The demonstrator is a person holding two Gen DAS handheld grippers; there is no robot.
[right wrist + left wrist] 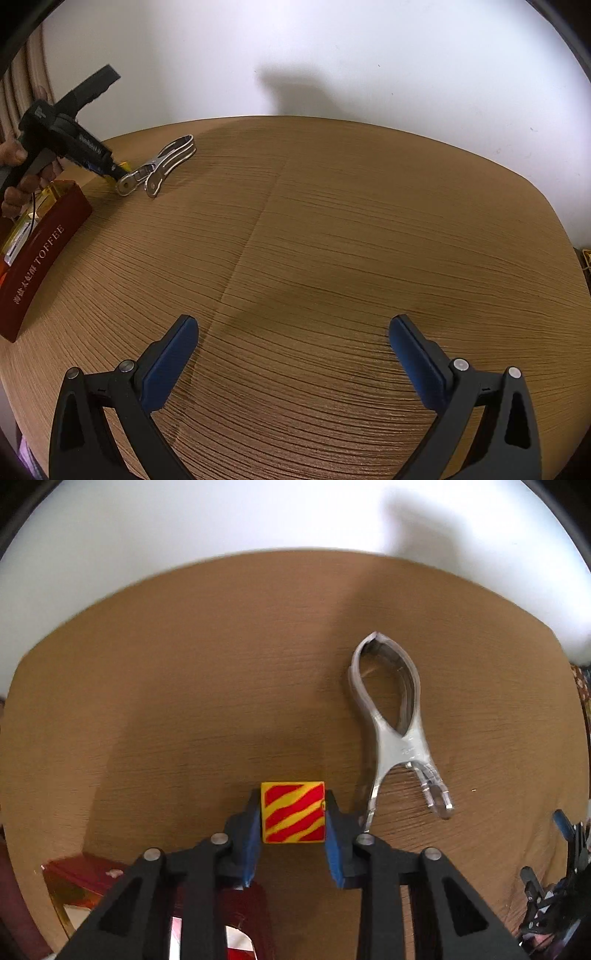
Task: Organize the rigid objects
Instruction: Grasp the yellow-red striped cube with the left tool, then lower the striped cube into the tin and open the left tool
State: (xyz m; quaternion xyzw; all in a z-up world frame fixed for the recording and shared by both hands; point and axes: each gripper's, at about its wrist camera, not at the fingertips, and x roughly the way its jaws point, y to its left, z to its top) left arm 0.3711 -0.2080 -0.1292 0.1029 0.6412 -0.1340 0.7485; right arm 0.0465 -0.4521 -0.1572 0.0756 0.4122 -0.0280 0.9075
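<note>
Gripping striped cube (293, 812), left gripper (293, 825), clamp (397, 723) lengthwise beside

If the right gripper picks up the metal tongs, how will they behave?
The tongs look like rigid metal, so probably stiff and slippery against the pads. Their two pivoted halves may swing or close when squeezed. Lying flat, they seem unlikely to roll.

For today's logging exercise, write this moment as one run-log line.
left gripper: shut on striped cube | right gripper: open, holding nothing | metal clamp: lying on table | red toffee box: table edge
</note>
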